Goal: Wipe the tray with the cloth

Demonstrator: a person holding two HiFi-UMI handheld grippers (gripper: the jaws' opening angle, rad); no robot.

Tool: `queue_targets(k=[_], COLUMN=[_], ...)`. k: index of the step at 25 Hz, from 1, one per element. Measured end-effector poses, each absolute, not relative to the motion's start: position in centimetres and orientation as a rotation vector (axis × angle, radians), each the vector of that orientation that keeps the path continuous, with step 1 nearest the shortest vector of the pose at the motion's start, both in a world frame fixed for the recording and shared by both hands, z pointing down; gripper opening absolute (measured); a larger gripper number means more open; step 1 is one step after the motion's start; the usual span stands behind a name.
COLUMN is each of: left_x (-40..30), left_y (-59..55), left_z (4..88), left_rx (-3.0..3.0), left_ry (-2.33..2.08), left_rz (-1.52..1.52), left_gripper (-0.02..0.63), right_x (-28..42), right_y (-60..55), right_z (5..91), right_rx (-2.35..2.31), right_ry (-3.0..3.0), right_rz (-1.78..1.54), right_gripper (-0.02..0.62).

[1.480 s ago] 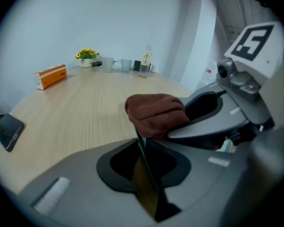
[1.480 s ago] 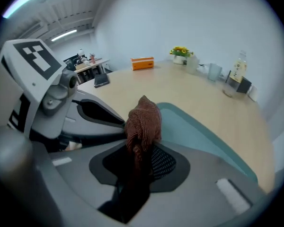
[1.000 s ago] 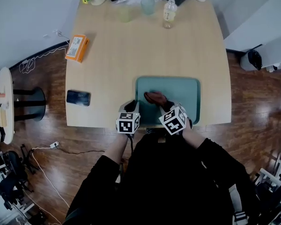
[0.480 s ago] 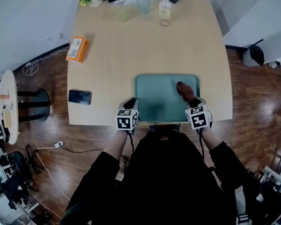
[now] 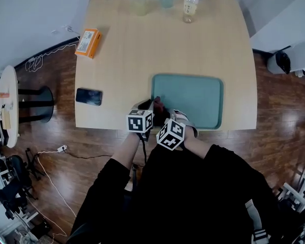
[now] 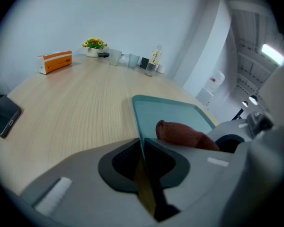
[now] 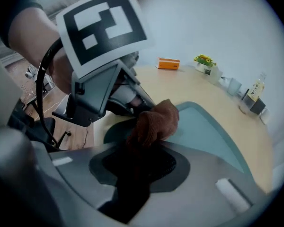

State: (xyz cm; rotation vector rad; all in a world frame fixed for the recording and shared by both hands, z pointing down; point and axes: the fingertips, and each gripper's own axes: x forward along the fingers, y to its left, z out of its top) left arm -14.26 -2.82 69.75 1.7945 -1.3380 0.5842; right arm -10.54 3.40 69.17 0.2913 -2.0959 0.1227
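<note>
Counter [image 5: 193, 44]: light wood top, far end set against a plain white wall [image 5: 25, 14].

Floor [image 5: 277, 131]: dark reddish-brown planks, glossy, with pale reflections on the right side.

Left side: small round white table [image 5: 6, 111], with a black round pedestal base [image 5: 38, 104] just beside it. A white cable [image 5: 40, 61] lies looped on the floor along the foot of the wall. A white plug [image 5: 61, 148] with its lead lies near the counter's near left corner. Dark wheeled equipment [image 5: 10, 187] stands in the lower left corner; type not identifiable.

Right side: white panel [image 5: 290, 19], with a dark object [image 5: 283, 62] at its foot.

Lighting: one bright ceiling strip [image 6: 273, 55], seen in the left gripper view.
</note>
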Motion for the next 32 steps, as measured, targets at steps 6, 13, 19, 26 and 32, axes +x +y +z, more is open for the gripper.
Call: queue_targets(k=[6,13,19,26,32], left_x=[-14.4,-14.7,-14.6,-15.0,-14.9], left_y=[-2.7,-2.5,-2.6,-2.7,-2.6], left_z=[69.7,69.9,70.0,69.9,69.9], left_rx=[1.803,1.802,1.803,1.799,1.794], left_ry=[-1.36,-1.349,-1.369,-1.371,-1.367], left_rz=[0.599,0.595,0.598,0.595,0.592], left_gripper=[0.015,0.015,0.015,0.015,0.015], right_x=[-9.4,7.3,15.5,0.8,-10.0], right_y=[3.3,0.2,-1.3,2.4,6.2], right_z=[69.2,69.6,69.0,69.3,68.7], right_rx=[0.3,0.644,0.822,0.473,0.198], right_ry=[-2.094,-1.986,-1.928,-2.065,-2.13], right_rz=[0.121,0.292,0.386,0.181,0.004], right_gripper=[0.103,0.103,0.103,0.103,0.103])
